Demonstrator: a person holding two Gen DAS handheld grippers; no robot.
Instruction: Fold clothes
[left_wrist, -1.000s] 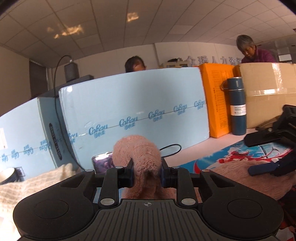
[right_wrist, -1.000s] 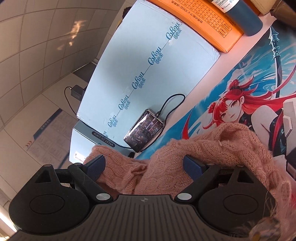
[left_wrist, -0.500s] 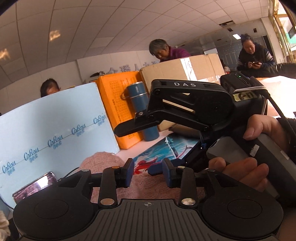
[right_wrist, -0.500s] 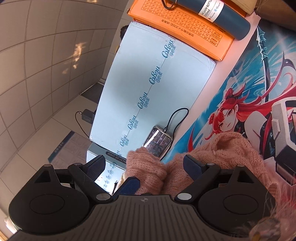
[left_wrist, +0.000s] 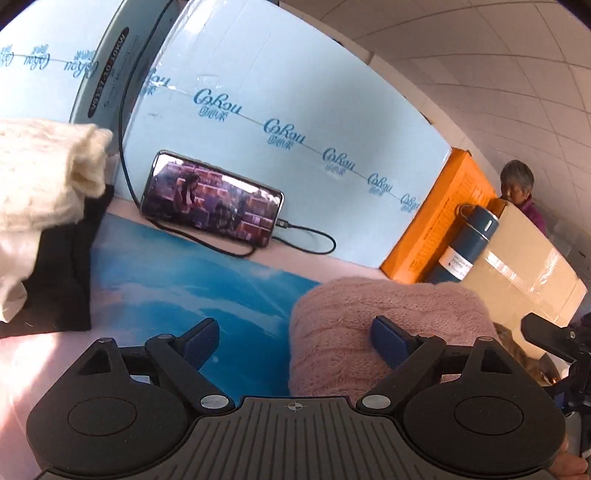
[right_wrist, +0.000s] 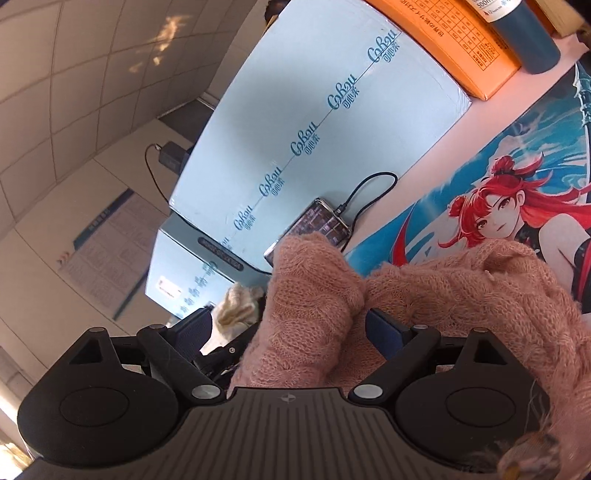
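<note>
While the left gripper (left_wrist: 291, 341) has just been opening, its jaws wide with the pink sweater (left_wrist: 384, 328) loose against one pad, the right gripper (right_wrist: 288, 332) has been narrowing a little around bunched knit without pinching. Soft, light and floppy, the sweater lies on the printed mat (left_wrist: 192, 288); a hem edge looks the best hold. Beyond, a phone (left_wrist: 212, 203) leans.

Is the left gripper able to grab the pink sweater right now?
Probably yes. The left gripper has just been opening its jaws and they stand wide, pressing on nothing. The folded pink sweater sits right at its right-side finger, with nothing in between.
</note>
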